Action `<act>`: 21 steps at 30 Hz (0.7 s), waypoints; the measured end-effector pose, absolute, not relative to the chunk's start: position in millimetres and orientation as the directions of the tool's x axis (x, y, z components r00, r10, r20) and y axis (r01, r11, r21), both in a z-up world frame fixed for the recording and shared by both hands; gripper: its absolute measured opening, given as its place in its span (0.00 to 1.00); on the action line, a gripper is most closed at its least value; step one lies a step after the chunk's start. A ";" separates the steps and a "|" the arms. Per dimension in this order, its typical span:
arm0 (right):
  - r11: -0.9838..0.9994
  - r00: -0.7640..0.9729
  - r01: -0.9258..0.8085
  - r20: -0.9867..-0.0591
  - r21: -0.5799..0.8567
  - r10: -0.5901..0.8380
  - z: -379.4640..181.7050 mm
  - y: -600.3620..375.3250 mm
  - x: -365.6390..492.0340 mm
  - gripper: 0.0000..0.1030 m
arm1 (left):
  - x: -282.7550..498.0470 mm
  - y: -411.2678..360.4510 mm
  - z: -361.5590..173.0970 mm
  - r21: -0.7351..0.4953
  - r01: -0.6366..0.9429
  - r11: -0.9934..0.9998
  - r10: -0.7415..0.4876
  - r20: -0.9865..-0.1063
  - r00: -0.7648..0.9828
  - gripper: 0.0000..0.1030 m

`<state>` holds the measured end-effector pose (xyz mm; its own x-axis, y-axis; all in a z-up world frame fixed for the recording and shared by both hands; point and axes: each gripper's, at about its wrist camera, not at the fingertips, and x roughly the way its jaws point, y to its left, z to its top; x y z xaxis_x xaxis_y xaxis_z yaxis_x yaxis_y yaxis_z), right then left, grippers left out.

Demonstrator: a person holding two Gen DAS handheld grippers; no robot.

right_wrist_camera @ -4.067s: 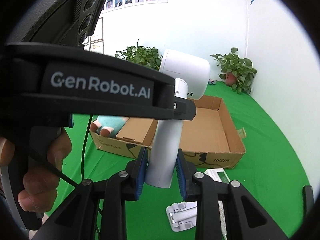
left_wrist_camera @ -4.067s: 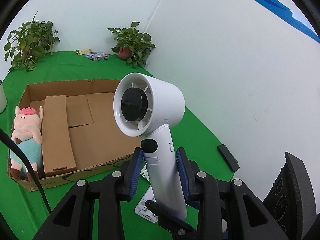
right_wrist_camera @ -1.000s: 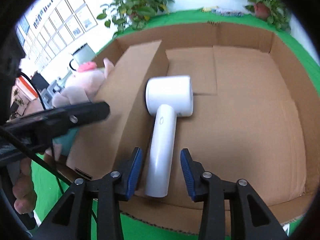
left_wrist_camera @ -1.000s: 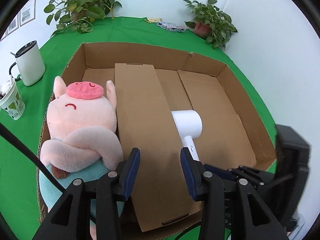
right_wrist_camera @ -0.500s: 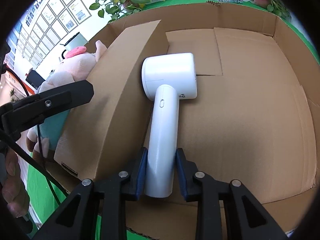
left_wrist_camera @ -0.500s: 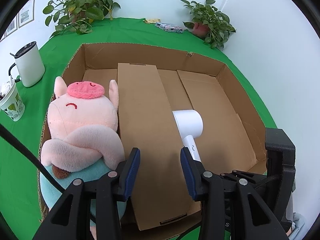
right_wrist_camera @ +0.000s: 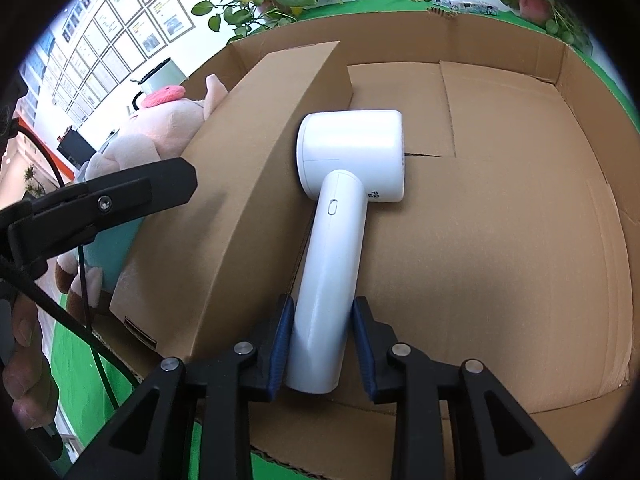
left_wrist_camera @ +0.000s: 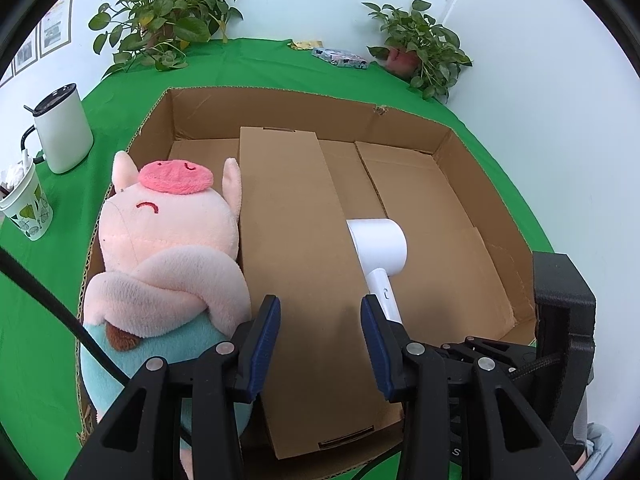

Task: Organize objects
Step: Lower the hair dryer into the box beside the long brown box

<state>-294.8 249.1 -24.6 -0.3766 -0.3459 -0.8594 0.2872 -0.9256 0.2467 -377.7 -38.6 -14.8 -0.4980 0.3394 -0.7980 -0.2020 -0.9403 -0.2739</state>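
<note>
Plush pig's (left_wrist_camera: 168, 256) lower body behind the left tool (left_wrist_camera: 320, 344), dryer's (right_wrist_camera: 340, 216) printed lettering cut short, wall frames (right_wrist_camera: 120, 8) unreadable

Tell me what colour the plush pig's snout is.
Darker pink than its pale pink head; the plush pig's snout shows best in the left wrist view.

A staged office or lab corner — a table under green cloth (left_wrist_camera: 132, 92) against white walls, potted plants (left_wrist_camera: 164, 20) at the back, rows of framed notices (right_wrist_camera: 120, 12) on the wall — nothing domestic

bright, even light; soft shadows; fisheye-warped edges.
</note>
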 end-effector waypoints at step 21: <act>-0.911 -0.391 0.318 -0.839 0.262 -0.378 -17.4 261.9 -292.3 0.26 | -354.6 -31.2 -7.8 -0.203 -0.227 -0.953 0.294 -0.803 -0.518 0.39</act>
